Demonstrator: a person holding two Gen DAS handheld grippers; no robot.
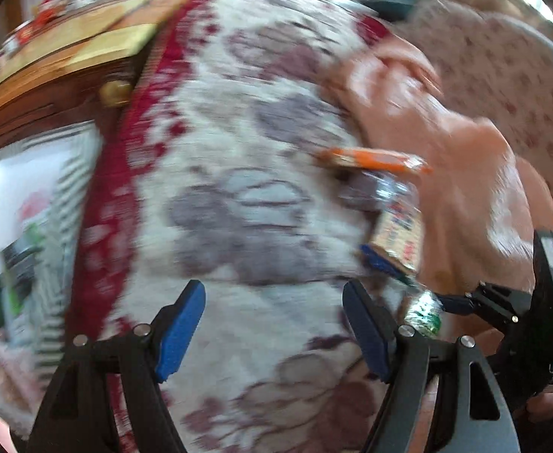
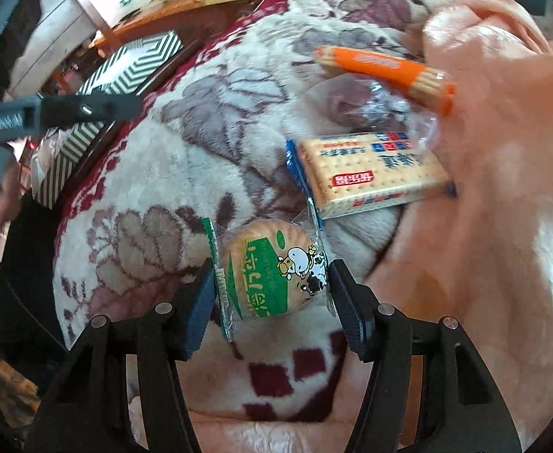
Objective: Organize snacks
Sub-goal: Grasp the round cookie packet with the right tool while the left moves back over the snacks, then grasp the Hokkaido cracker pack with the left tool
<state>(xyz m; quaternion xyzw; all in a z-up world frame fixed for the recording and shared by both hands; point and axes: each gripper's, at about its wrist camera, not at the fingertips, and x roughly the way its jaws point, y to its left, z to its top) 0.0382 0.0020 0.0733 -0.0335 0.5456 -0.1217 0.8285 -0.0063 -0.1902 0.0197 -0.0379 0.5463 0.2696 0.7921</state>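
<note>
Right gripper point(image 2: 272, 298) has its fingers spread either side of the round biscuit pack point(image 2: 272, 275), pads level with the wrapper's two crimped ends, not yet squeezing as far as I can tell. I read that as lining up on the seals so the biscuit itself isn't crushed.

Pack lies flat on the floral blanket point(image 2: 186, 166), just this side of the square cracker pack point(image 2: 367, 173); the two wrappers look like they touch at one corner. Orange stick pack point(image 2: 382, 70) sits beyond, against the pink cloth point(image 2: 495, 188). My guess: the three are being lined up in a row along that cloth edge.

Left gripper point(image 1: 274, 324) is wide apart and empty over bare blanket, view heavily motion-blurred. Parked clear, probably so it doesn't crowd the right side. Soft blanket means packs may tilt when pinched.
</note>
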